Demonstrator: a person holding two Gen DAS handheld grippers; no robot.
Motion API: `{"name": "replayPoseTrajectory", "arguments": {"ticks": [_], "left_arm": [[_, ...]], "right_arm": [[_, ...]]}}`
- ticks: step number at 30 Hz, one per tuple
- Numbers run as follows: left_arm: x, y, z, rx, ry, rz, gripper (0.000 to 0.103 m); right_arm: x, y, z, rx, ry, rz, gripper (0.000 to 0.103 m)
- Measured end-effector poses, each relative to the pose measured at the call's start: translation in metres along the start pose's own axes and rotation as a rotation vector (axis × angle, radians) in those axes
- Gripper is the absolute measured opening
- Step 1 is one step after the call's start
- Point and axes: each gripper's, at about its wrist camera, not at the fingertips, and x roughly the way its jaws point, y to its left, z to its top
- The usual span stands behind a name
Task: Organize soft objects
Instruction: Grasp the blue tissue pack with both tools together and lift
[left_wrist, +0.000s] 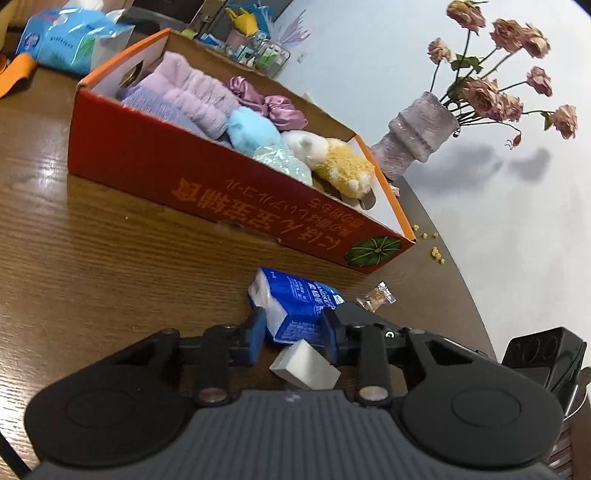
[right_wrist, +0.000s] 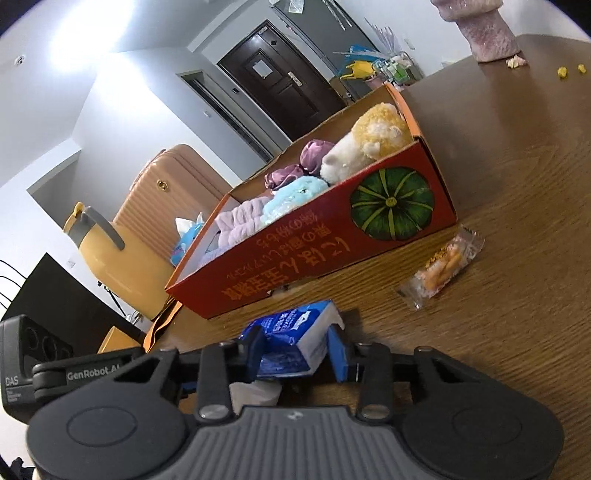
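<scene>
A red and orange cardboard box (left_wrist: 207, 184) (right_wrist: 332, 243) stands on the wooden table and holds several soft things: purple cloths (left_wrist: 192, 99), satin scrunchies (left_wrist: 269, 101), a blue plush (left_wrist: 247, 127) and a yellow and white plush (left_wrist: 343, 166) (right_wrist: 369, 140). A blue tissue pack (left_wrist: 295, 306) (right_wrist: 291, 336) lies on the table in front of the box. My left gripper (left_wrist: 295, 334) is shut on one end of the pack. My right gripper (right_wrist: 295, 350) is shut on the pack too. A white block (left_wrist: 306, 365) lies under the left gripper.
A wrapped snack (right_wrist: 443, 266) (left_wrist: 376, 299) lies right of the pack. A vase (left_wrist: 413, 133) of dried roses stands behind the box near the table's round edge. Yellow crumbs (left_wrist: 436, 251) lie by the box corner. A large blue tissue bag (left_wrist: 74, 37) sits far left.
</scene>
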Motion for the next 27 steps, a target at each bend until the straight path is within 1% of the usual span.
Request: {"name": "replayPoseTrajectory", "arguments": {"ticks": [3, 6, 9, 11, 14, 17, 19, 20, 22, 24, 25, 26, 27], "left_arm": [[-0.019, -0.019, -0.005, 0.076, -0.054, 0.001, 0.032], [-0.047, -0.04, -0.02, 0.17, -0.123, -0.007, 0.032], [-0.076, -0.058, -0.048, 0.263, -0.166, 0.0, 0.032], [-0.089, -0.065, -0.072, 0.292, -0.169, 0.01, 0.032], [-0.099, -0.062, -0.109, 0.277, -0.134, 0.02, 0.032], [-0.1, -0.052, -0.141, 0.223, -0.084, 0.027, 0.032], [-0.1, -0.05, -0.158, 0.222, -0.071, 0.04, 0.033], [-0.099, -0.05, -0.165, 0.227, -0.064, 0.054, 0.035], [-0.099, -0.049, -0.171, 0.233, -0.045, 0.063, 0.043], [-0.106, -0.05, -0.172, 0.23, -0.067, 0.067, 0.049], [-0.111, -0.05, -0.171, 0.23, -0.081, 0.059, 0.052], [-0.116, -0.051, -0.169, 0.226, -0.099, 0.049, 0.057], [-0.119, -0.05, -0.167, 0.217, -0.113, 0.044, 0.058]], "right_arm": [[-0.015, 0.012, 0.0, -0.041, -0.037, 0.005, 0.035], [-0.045, 0.031, -0.005, -0.112, -0.083, 0.022, 0.035], [-0.078, 0.047, -0.023, -0.174, -0.102, 0.04, 0.035], [-0.095, 0.051, -0.039, -0.187, -0.099, 0.044, 0.035], [-0.116, 0.052, -0.072, -0.215, -0.069, 0.033, 0.034], [-0.124, 0.045, -0.102, -0.206, -0.012, 0.015, 0.034], [-0.128, 0.043, -0.117, -0.224, 0.01, -0.004, 0.035], [-0.129, 0.043, -0.124, -0.234, 0.012, -0.012, 0.037], [-0.131, 0.044, -0.134, -0.239, 0.02, -0.032, 0.038], [-0.135, 0.046, -0.138, -0.258, 0.017, -0.036, 0.04], [-0.139, 0.046, -0.139, -0.26, 0.004, -0.032, 0.045], [-0.142, 0.045, -0.139, -0.256, -0.008, -0.023, 0.049], [-0.145, 0.044, -0.137, -0.248, -0.02, -0.019, 0.049]]}}
